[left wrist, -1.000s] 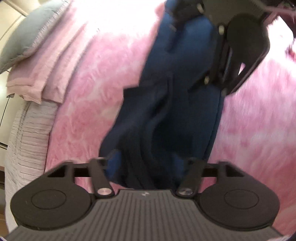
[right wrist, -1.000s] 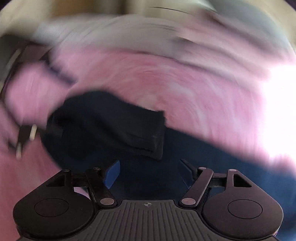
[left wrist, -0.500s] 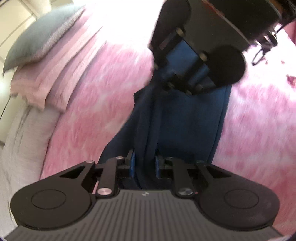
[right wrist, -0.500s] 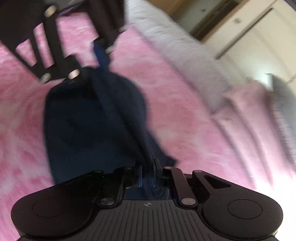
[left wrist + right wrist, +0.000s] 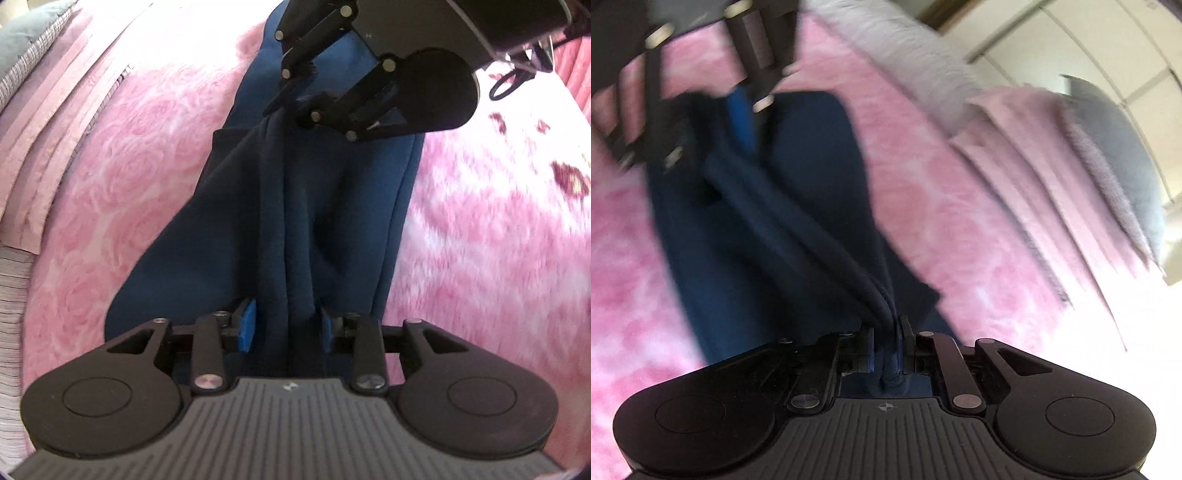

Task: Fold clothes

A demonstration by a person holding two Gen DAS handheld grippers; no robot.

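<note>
A navy blue garment (image 5: 332,192) lies lengthwise on a fluffy pink blanket (image 5: 122,177), with a fold pulled up into a ridge between the two grippers. My left gripper (image 5: 286,326) has this fold between its blue pads (image 5: 246,325); its jaws are opening and the left pad stands just off the cloth. My right gripper (image 5: 888,347) is shut on the garment's bunched edge (image 5: 886,314). In the left wrist view the right gripper (image 5: 286,110) pinches the far end of the ridge. The right wrist view shows the left gripper (image 5: 716,122) blurred at the top left.
Folded pink bedding (image 5: 48,122) and a grey pillow (image 5: 22,33) lie at the left. They appear again on the right in the right wrist view as pink bedding (image 5: 1052,177) and pillow (image 5: 1115,155). A striped grey sheet (image 5: 14,295) edges the bed. A black cable (image 5: 509,81) sits far right. Cream cupboards (image 5: 1071,44) stand behind.
The right gripper went from open over the garment to shut on its edge. The left jaws closed on the fold, then widened. Both hands moved and the cloth rose into a ridge.
</note>
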